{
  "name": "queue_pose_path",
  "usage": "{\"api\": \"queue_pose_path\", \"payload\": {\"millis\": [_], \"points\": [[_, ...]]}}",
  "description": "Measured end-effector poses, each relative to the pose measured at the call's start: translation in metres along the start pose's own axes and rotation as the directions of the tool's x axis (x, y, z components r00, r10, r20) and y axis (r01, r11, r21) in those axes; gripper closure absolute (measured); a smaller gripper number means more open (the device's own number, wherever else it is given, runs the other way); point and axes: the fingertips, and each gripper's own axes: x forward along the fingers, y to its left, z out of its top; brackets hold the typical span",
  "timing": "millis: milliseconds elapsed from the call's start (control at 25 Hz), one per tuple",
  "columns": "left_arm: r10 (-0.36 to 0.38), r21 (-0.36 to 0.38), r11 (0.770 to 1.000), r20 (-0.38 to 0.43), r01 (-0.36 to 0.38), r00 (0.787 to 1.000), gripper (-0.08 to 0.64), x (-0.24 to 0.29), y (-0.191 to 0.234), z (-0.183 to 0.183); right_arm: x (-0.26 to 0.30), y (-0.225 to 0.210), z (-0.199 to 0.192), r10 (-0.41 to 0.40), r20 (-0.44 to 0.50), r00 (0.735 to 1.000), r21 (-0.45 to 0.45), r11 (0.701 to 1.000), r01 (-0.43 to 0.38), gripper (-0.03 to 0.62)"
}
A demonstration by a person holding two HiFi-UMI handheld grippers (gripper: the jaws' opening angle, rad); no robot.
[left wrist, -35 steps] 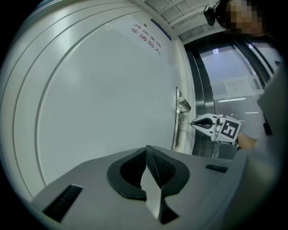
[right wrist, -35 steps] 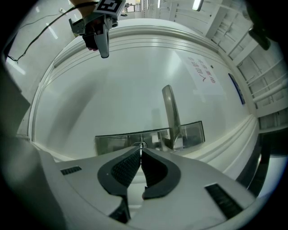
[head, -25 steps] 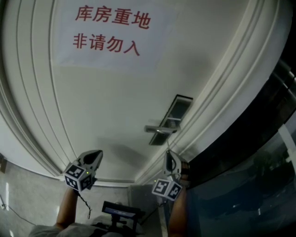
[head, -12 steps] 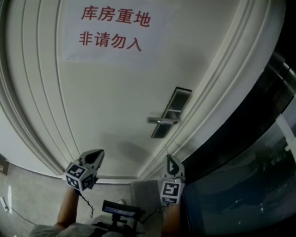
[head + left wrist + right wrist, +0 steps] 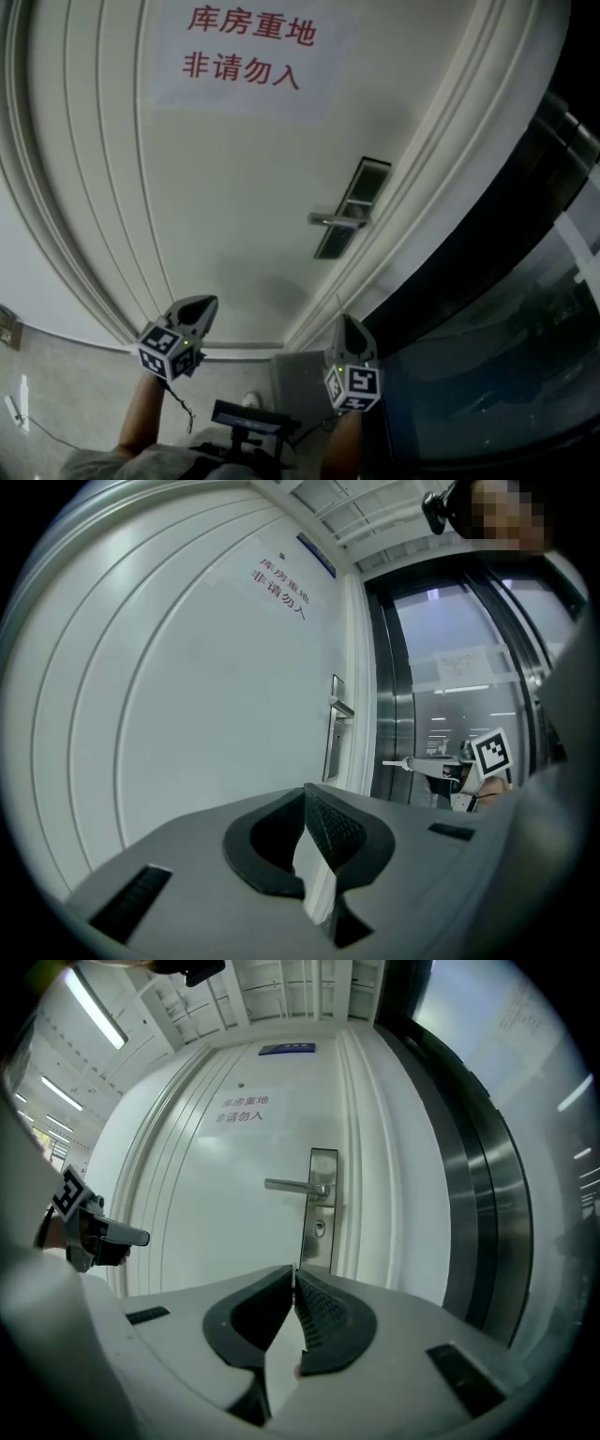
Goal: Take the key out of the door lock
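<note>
The white door carries a steel lock plate with a lever handle. In the right gripper view the keyhole below the handle shows no key in it. My right gripper hangs well below and short of the lock, jaws shut. A thin sliver, apparently the key, sticks out of its tips; the left gripper view shows it as a pale point. My left gripper is off to the left, shut and holding nothing.
A paper sign with red characters is stuck high on the door. A dark glass wall in a metal frame runs along the right. A small device with a screen is at the person's waist, above a tiled floor.
My right gripper has drawn back and down from just under the handle, staying shut. The lock now sits farther from its tips. My left gripper has barely moved.
</note>
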Motion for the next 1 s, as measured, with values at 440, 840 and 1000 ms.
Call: {"api": "queue_pose_path", "payload": {"millis": [440,840,1000], "points": [[-0.030,-0.002,1.000,0.001,0.030,1.000,0.552,-0.038,-0.021,-0.007,-0.049,0.021,-0.008,-0.005,0.009,1.000,0.109,0.994,0.004,0.572],[-0.026,0.021,0.999,0.025,0.025,0.999,0.552,-0.069,-0.031,-0.007,-0.086,0.047,-0.015,0.000,0.033,0.999,0.141,0.990,-0.005,0.572],[-0.034,0.029,0.999,0.012,0.033,0.999,0.552,-0.082,-0.038,-0.013,-0.101,0.056,-0.023,-0.003,0.037,0.999,0.159,0.987,-0.003,0.572]]}}
